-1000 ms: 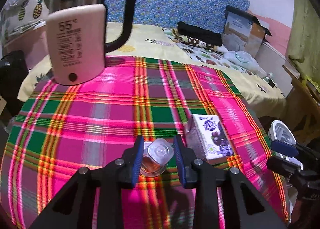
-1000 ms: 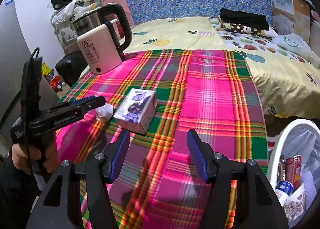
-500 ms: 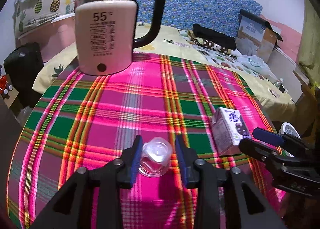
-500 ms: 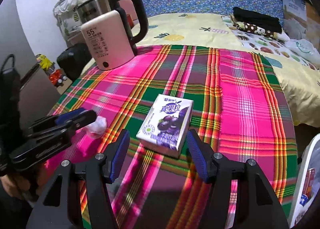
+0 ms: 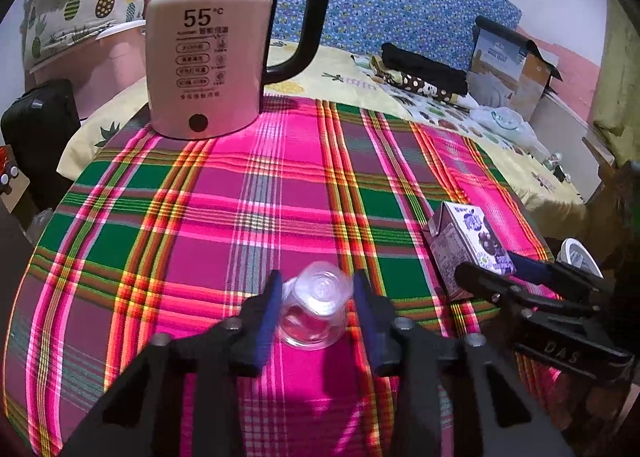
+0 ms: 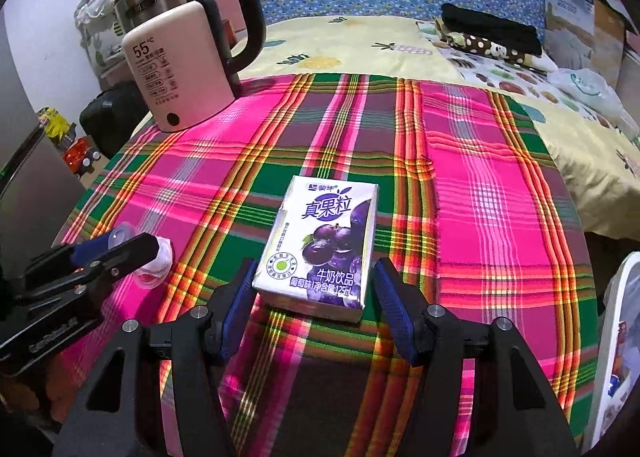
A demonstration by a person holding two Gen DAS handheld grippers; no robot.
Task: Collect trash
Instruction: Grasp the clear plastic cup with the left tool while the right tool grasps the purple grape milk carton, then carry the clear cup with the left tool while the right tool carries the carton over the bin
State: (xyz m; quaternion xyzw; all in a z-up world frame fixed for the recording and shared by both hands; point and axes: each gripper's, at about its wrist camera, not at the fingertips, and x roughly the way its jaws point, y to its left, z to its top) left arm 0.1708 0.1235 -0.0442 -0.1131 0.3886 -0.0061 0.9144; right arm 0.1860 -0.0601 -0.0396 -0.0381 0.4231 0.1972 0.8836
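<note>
1. Lying on the plaid cloth (image 5: pixel 248 193) are 2 pieces of trash: 1 clear plastic cup (image 5: pixel 316 309) tipped on its side and 1 small drink carton (image 6: pixel 320 245) lying flat, front face up.
2. The left gripper (image 5: pixel 314 297) has its 2 blue-padded fingers set at either side of the cup; its jaws have just been closing and the pads now sit against the cup's wall, gripping it on the cloth near the front edge.
3. The right gripper (image 6: pixel 314 293) has its 2 fingers spread wide, 1 at each side of the carton's near end, with a thin gap on both sides, so the carton is between them but not pinched.
4. The carton's purple and white front reads "真果粒", then "牛奶饮品" and "125mL" along its lower edge, beside a picture of dark grapes.
5. 1 electric kettle (image 5: pixel 208 57) stands at the far corner of the cloth, steel above with a black handle and a pale pink sleeve printed "55°C" over 4 small boxed lines too small to read.
6. In the right wrist view, white lettering runs along the left gripper's black body, too blurred to read; in the left wrist view the right gripper's body shows "DAS".
7. 1 white bin (image 6: pixel 616 337) shows at the right edge, below the table, with printed wrappers inside.
8. On the bed behind lie 1 cardboard box (image 5: pixel 508 65) and 1 folded pile of dark clothes (image 6: pixel 488 33).
</note>
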